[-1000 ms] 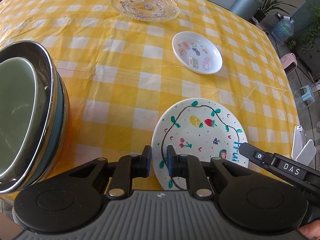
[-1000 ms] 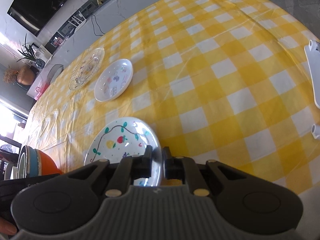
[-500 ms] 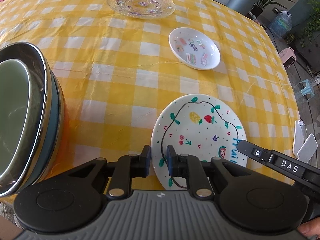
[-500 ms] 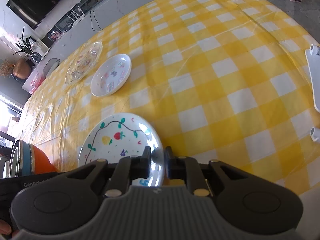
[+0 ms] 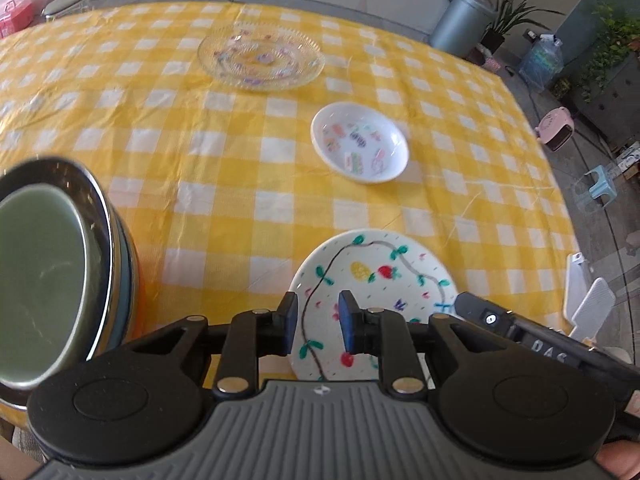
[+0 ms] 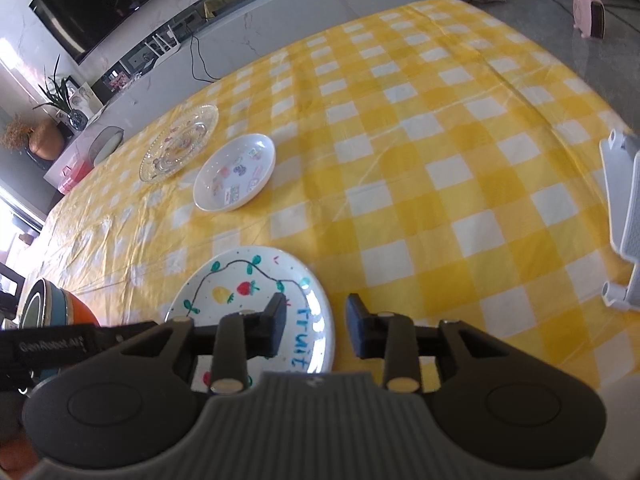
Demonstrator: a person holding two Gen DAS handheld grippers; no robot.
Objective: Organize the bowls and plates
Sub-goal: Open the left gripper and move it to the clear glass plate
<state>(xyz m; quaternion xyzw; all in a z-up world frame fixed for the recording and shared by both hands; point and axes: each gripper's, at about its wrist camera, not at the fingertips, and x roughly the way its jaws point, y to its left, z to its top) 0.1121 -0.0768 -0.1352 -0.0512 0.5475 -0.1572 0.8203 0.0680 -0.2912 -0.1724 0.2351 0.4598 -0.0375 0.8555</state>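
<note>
The fruit plate (image 5: 376, 280) lies flat on the checked surface (image 5: 240, 184), close to its near edge. The left tongs (image 5: 318, 326) are parted over the plate's near-left rim; their jaws have just been opening, and the rim is seen between them without being pressed. The right tongs (image 6: 316, 330) stand wider apart at the plate's right rim (image 6: 256, 300), having likewise just been opening; one pad (image 6: 276, 328) is over the plate, the other beyond its edge over the cloth, and nothing is gripped.

A stack of bowls (image 5: 52, 276) is seen at the left edge of the left view, near the plate but apart from it. A small white dish (image 5: 360, 148) sits farther in, and a glass plate (image 5: 260, 58) beyond that toward the far edge; all are well apart from one another. Open cloth is left between the fruit plate and the dish, and a wide bare stretch lies to the right in the right view, up to a white object (image 6: 626, 216) at the surface's right edge.
</note>
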